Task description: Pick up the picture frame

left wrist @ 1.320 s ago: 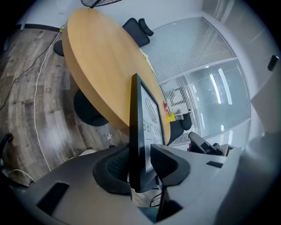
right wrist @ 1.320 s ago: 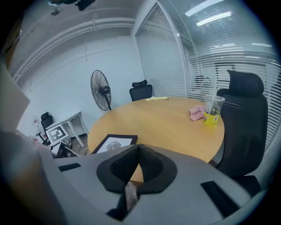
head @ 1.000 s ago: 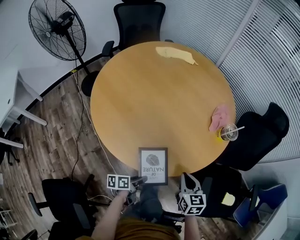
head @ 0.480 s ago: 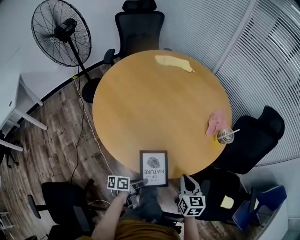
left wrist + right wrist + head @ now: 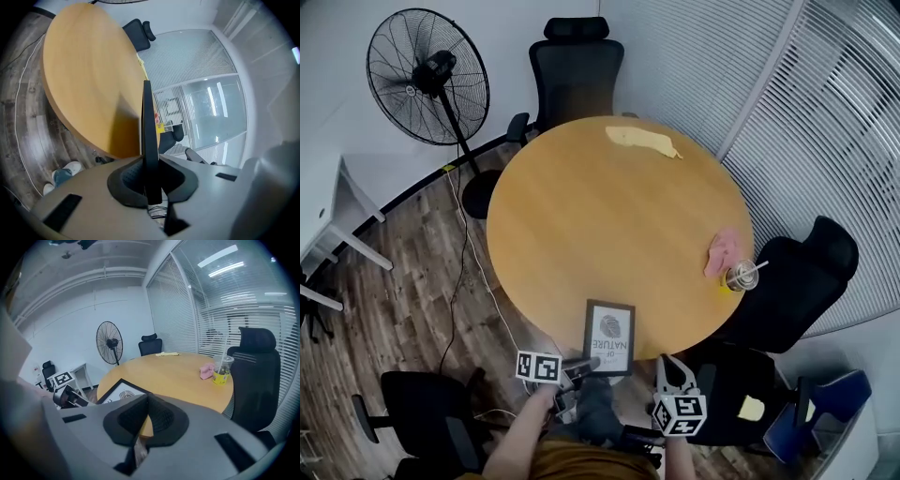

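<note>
The black picture frame, with a white print inside, is at the near edge of the round wooden table, its near side raised. My left gripper is shut on the frame's near left corner. In the left gripper view the frame stands edge-on, pinched between the pads of that gripper. My right gripper hovers just right of the frame, not touching it. Its jaws are shut with nothing between them, and the frame lies to their left.
A plastic cup with a straw and a pink cloth sit at the table's right edge, a yellow cloth at the far side. Black chairs ring the table. A standing fan is at the left.
The left gripper closed on the frame's near corner and rose with it; the frame now tilts up off the table edge. The right gripper rose slightly, still beside the frame.
</note>
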`<state>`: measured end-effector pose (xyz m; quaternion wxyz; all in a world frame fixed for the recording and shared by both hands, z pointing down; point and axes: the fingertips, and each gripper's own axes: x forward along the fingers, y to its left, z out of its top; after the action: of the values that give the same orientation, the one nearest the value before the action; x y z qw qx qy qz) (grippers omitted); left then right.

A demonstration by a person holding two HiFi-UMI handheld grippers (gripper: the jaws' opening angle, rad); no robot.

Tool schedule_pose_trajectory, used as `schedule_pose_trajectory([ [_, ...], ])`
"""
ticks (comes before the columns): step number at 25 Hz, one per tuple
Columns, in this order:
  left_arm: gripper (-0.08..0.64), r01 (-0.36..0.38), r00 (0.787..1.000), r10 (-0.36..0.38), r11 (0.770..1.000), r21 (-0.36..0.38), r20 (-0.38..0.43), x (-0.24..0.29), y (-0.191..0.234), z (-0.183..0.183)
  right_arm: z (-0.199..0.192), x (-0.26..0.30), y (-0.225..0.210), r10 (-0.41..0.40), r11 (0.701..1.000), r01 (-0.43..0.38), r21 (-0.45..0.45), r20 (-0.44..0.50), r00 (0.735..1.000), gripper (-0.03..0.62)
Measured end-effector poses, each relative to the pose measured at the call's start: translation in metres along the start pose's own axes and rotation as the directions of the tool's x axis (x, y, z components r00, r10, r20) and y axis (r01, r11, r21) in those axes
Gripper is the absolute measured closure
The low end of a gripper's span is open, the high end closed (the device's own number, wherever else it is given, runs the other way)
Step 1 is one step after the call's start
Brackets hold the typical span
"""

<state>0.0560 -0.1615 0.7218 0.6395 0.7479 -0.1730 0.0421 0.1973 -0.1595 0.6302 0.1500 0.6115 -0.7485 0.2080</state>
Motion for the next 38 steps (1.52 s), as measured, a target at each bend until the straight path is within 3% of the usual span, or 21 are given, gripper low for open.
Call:
schedule_pose_trajectory([
  [20, 0.500, 0.163, 0.980, -0.169, 0.984, 0.070, 0.101, -0.030, -0.079, 0.014, 0.026, -0.044, 0.027, -0.015, 1.000, 0.017, -0.018, 0.120, 0.993, 0.580],
  [38, 0.500, 0.230, 0.961, -0.249, 0.962, 0.147, 0.124, -0.067, -0.125, 0.014, 0.035, -0.065, 0.047, -0.029, 0.999, 0.031, -0.007, 0.196, 0.980, 0.580],
])
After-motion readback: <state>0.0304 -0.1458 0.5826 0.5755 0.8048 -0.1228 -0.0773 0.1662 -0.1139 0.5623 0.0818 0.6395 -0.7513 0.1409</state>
